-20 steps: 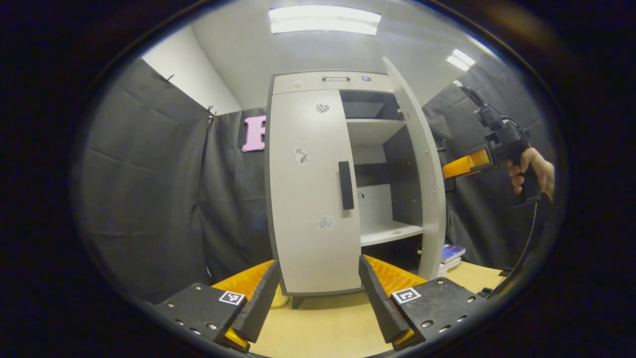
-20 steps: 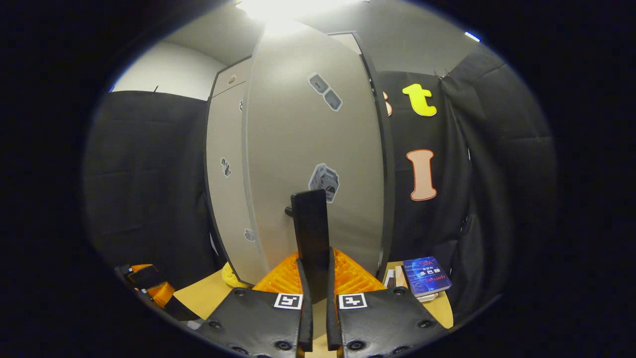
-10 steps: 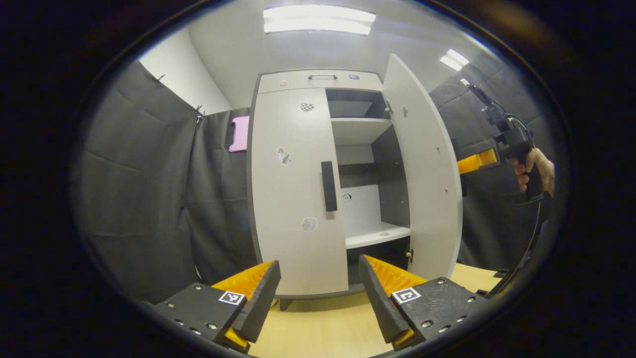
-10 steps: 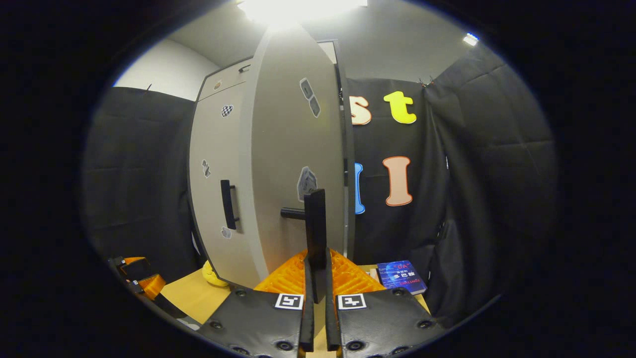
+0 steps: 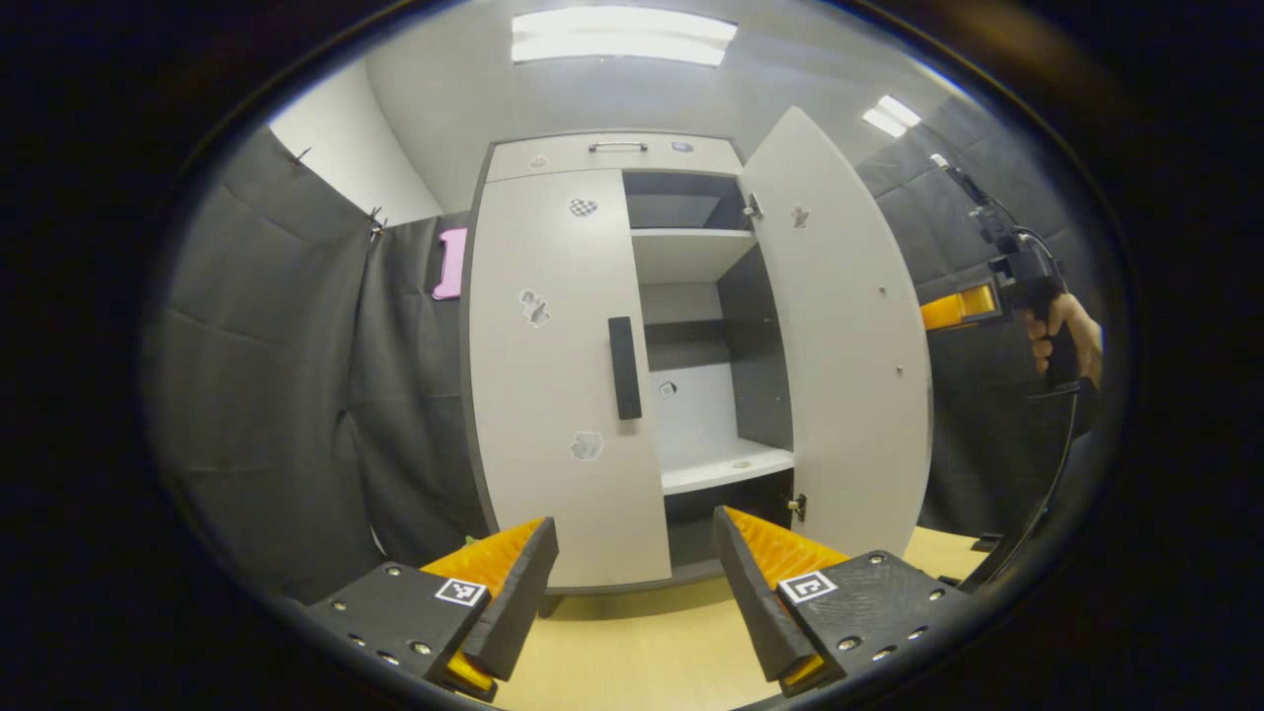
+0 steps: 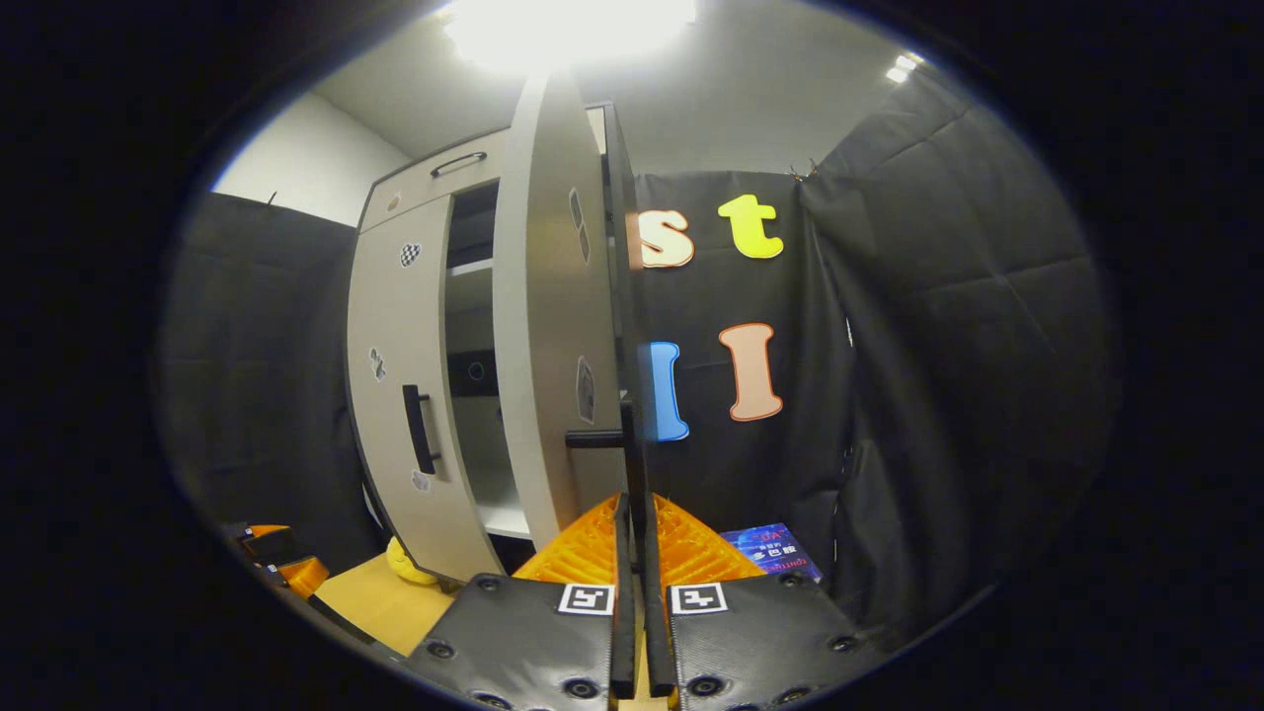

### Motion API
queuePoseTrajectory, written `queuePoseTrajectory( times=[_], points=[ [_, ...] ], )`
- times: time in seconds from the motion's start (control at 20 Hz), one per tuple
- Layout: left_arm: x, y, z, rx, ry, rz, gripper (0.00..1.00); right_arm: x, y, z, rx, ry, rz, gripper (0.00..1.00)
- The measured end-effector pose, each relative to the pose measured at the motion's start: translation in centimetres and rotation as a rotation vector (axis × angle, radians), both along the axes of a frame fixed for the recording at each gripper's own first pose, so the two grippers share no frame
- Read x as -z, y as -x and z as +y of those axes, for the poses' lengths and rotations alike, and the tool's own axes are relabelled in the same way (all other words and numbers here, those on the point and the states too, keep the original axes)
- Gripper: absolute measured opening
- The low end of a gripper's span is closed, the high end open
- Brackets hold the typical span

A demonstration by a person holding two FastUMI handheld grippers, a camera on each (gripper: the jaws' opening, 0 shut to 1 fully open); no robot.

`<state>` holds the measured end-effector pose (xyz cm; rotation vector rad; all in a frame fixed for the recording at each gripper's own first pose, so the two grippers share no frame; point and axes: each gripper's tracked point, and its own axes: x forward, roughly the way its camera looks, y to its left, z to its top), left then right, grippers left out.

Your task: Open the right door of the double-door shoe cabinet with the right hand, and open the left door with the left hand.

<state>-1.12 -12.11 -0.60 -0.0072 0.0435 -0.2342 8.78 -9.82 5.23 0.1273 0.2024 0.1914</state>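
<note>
The grey shoe cabinet (image 5: pixel 612 156) stands straight ahead on the table in the left gripper view. Its left door (image 5: pixel 548 375) is closed, with a black upright handle (image 5: pixel 623 367). The right door (image 5: pixel 839 336) is swung wide open, baring the shelves (image 5: pixel 726 464). My left gripper (image 5: pixel 632 583) is open and hangs well short of the left door, holding nothing. In the right gripper view the right door (image 6: pixel 548 336) is nearly edge-on, and my right gripper (image 6: pixel 632 592) is shut on that door's black handle (image 6: pixel 629 454). A hand holds the right gripper (image 5: pixel 950 308) behind the open door.
The cabinet rests on a light wooden table (image 5: pixel 642 642). A blue book (image 6: pixel 775 548) lies on the table to the right of the cabinet, and a small yellow object (image 6: pixel 405 565) sits by its left front corner. Black cloth walls close in on both sides.
The right door has swung farther open, pulled by my right gripper on its handle. The left gripper has shifted a little, so the cabinet sits more to the left in its view.
</note>
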Motion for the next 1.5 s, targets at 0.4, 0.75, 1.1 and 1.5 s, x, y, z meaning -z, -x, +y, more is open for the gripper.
queuePoseTrajectory(
  times=[0.4, 0.75, 1.1, 1.5],
  points=[
    [-1.8, -6.6, 0.2, -0.005, 0.036, 0.009, 0.91, -0.4, 4.6, -3.6, 0.098, 0.056, -0.030, 0.26],
    [-6.4, -13.4, -1.1, -0.001, 0.029, -0.065, 0.92, 1.6, 7.5, -6.2, 0.198, 0.017, -0.030, 0.97],
    [-9.4, -19.9, -2.5, 0.006, 0.058, -0.089, 0.91, 1.4, 9.6, -10.8, 0.315, 0.016, -0.043, 0.98],
    [-9.1, -25.8, -3.4, -0.018, 0.094, -0.051, 0.91, 3.3, 10.8, -12.9, 0.372, 0.072, 0.002, 0.98]
  ],
)
